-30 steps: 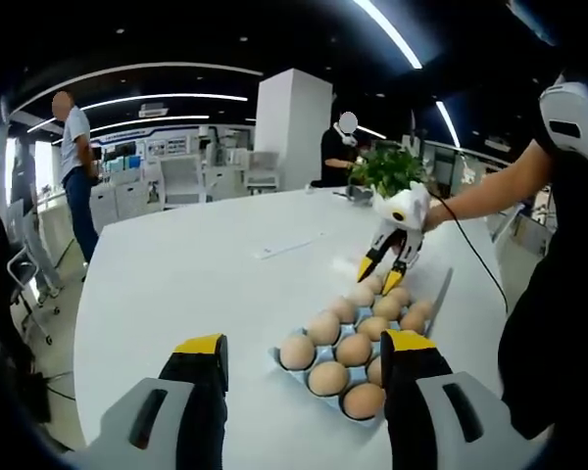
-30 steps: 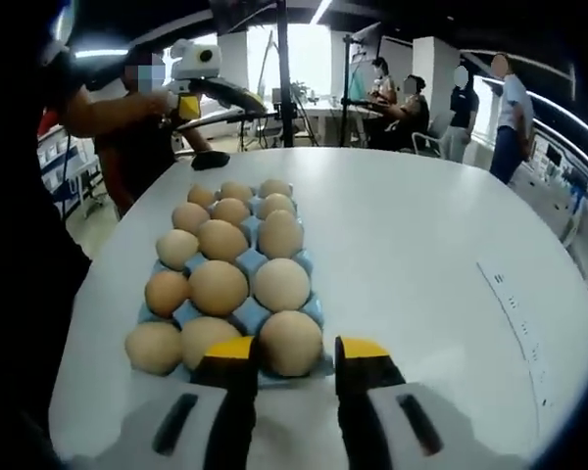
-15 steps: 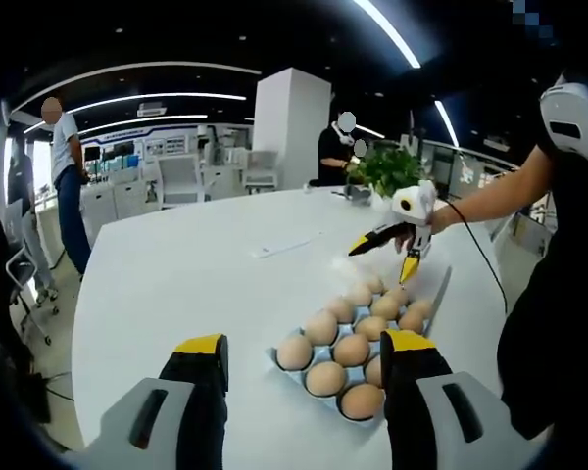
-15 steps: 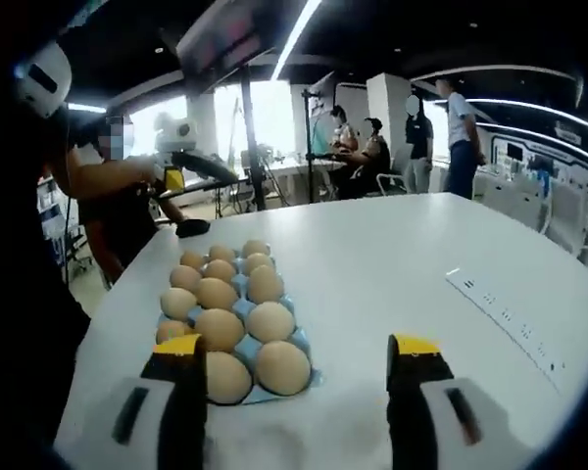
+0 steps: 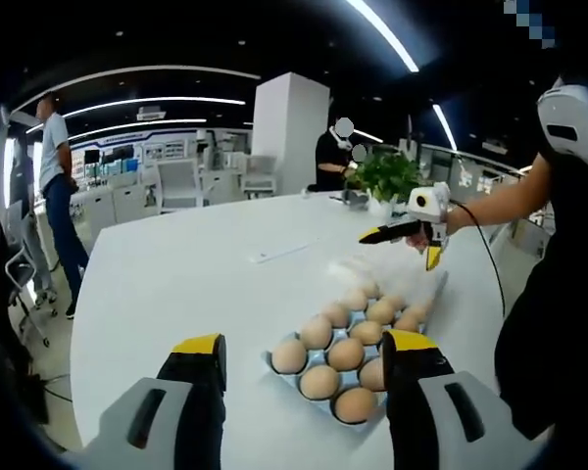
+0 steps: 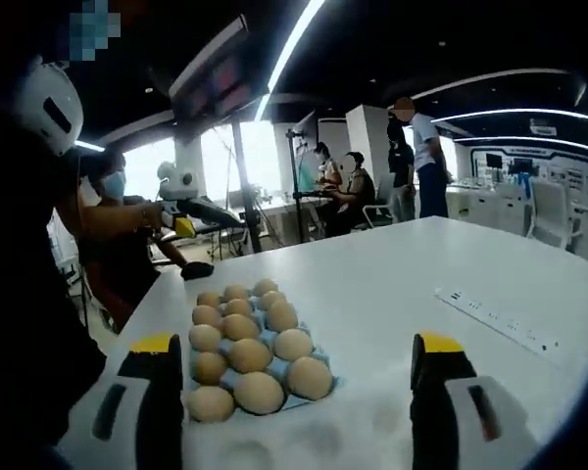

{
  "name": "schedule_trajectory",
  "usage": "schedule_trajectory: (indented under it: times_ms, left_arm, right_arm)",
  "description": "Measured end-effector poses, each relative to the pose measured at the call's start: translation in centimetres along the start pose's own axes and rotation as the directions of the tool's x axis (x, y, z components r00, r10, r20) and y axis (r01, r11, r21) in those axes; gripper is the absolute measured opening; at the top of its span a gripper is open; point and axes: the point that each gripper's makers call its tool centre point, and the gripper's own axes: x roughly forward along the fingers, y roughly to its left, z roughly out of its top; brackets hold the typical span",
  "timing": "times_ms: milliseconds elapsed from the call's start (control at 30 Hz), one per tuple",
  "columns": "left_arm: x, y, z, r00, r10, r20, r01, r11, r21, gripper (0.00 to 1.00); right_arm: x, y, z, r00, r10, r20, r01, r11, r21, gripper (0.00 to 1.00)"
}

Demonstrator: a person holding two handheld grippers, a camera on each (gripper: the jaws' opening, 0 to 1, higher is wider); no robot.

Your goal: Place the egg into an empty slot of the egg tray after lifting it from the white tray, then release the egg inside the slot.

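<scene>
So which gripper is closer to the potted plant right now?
Right. The right gripper hovers over the egg tray's far end, just short of the potted plant; the left gripper sits at the tray's near end.

Blue moulded egg tray of brown eggs on round white table; yellow-tipped left gripper jaws parted; right gripper raised beyond.

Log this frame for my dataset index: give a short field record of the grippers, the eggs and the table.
left gripper: open, empty, above the table
right gripper: open wide, empty
light blue moulded egg tray: on the table, brown eggs in three rows
empty slot: cannot tell
round white table: also holds a long white power strip
</scene>
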Motion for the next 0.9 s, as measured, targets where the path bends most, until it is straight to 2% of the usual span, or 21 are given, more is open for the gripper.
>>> schedule_trajectory:
  times_ms: [333, 600, 667, 900]
  left_arm:
    - [-0.4, -1.4, 1.1, 0.999, -0.005, 0.045, 0.005, 1.0, 0.003, 0.67]
    - [-1.1, -3.7, 2.2, 0.997, -0.021, 0.073, 0.019, 1.0, 0.022, 0.67]
    - [-1.4, -4.5, 2.6, 0.995, -0.027, 0.098, 0.026, 1.0, 0.011, 0.68]
    - [-1.9, -8.3, 3.0, 0.992, -0.054, 0.116, 0.05, 0.998, 0.038, 0.68]
  right_arm:
    - [-2.9, 1.1, 1.1, 0.996, -0.067, 0.063, 0.067, 0.998, 0.005, 1.0]
    - [-4.9, 2.9, 1.5, 0.991, -0.095, 0.093, 0.096, 0.995, 0.001, 1.0]
    - [-5.4, 3.4, 1.7, 0.99, -0.103, 0.099, 0.104, 0.995, -0.008, 1.0]
    - [-7.1, 5.5, 1.8, 0.985, -0.124, 0.117, 0.125, 0.992, -0.006, 1.0]
